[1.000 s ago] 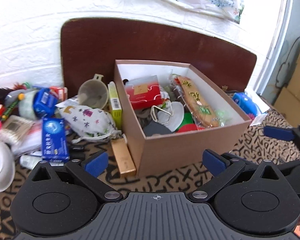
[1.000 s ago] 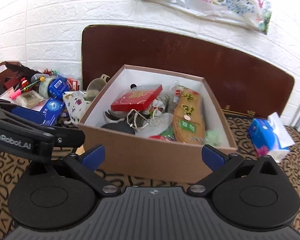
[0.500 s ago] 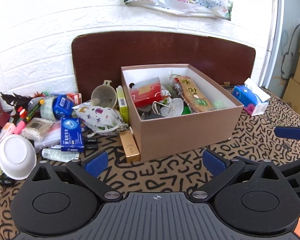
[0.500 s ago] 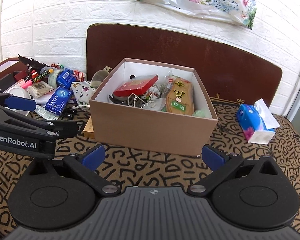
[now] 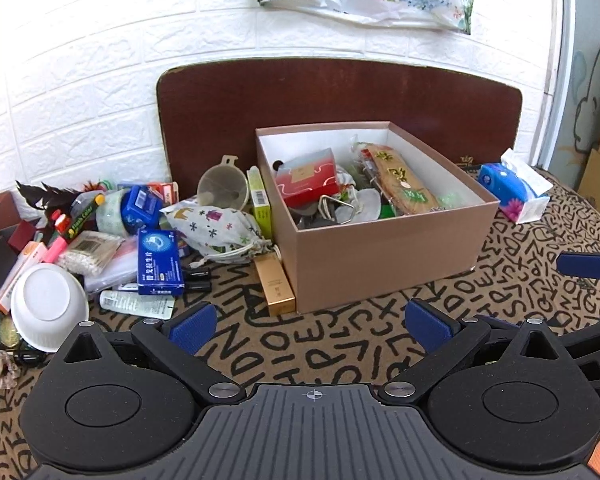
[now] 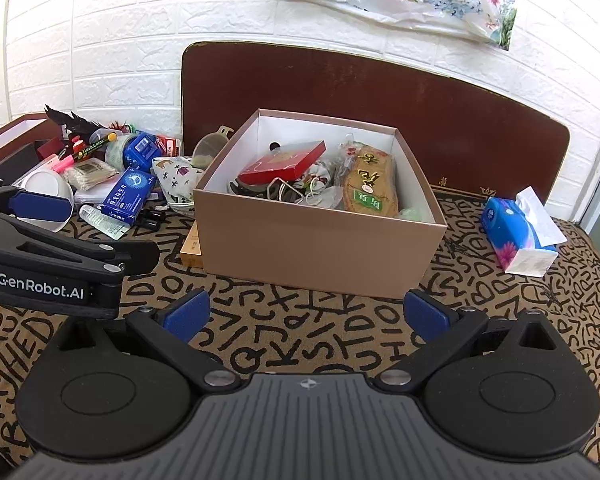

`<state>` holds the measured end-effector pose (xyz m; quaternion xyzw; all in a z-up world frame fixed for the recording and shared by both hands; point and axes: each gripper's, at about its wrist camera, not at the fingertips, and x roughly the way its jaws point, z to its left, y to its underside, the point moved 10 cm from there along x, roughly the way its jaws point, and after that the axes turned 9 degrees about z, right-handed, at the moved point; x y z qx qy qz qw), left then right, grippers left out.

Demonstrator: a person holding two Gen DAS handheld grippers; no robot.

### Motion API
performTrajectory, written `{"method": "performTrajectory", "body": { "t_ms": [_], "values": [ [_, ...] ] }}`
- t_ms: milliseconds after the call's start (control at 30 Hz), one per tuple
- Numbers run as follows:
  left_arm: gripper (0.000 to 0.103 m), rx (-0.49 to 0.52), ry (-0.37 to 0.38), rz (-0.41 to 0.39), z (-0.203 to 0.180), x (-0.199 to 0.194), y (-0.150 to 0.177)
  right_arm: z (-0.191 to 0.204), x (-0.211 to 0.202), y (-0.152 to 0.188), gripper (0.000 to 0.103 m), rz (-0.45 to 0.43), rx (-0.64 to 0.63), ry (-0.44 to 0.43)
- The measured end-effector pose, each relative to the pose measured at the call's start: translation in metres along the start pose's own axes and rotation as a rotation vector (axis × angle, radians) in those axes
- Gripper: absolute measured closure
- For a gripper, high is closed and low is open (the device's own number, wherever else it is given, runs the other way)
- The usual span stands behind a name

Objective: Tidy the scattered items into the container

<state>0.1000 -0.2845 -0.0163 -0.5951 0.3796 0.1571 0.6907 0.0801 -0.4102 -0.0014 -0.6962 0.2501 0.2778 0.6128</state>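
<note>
A brown cardboard box (image 5: 384, 252) (image 6: 312, 256) stands mid-table, holding a red box (image 5: 306, 178), a long snack packet (image 5: 400, 186) and other items. Scattered items lie to its left: a blue medicine box (image 5: 158, 262) (image 6: 128, 196), a printed cloth pouch (image 5: 216, 228), a gold box (image 5: 274, 284), a white bowl (image 5: 48, 306), a funnel (image 5: 222, 188), a tube (image 5: 136, 303). My left gripper (image 5: 310, 322) is open and empty, well in front of the box. My right gripper (image 6: 306, 312) is open and empty, also in front of it.
A blue tissue pack (image 5: 514, 196) (image 6: 518, 232) lies right of the box. A brown board (image 5: 340, 96) leans on the white brick wall behind. The patterned cloth (image 5: 300, 344) covers the table. The left gripper's body (image 6: 48, 264) shows at the right wrist view's left edge.
Both grippers have pulled back and away from the box, so it looks smaller and more of the table shows. Both stay open and empty.
</note>
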Motion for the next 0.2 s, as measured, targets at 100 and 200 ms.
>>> {"method": "performTrajectory", "body": {
  "t_ms": [100,200],
  "values": [
    [0.0,0.009,0.02,-0.001,0.0001,0.0016,-0.0002,0.0008,0.0019,0.0002,0.001,0.004,0.002,-0.004],
    [0.0,0.005,0.027,0.001,-0.0003,0.0024,0.0008,0.0023,0.0042,0.0007,0.001,0.009,0.002,-0.008]
  ]
}}
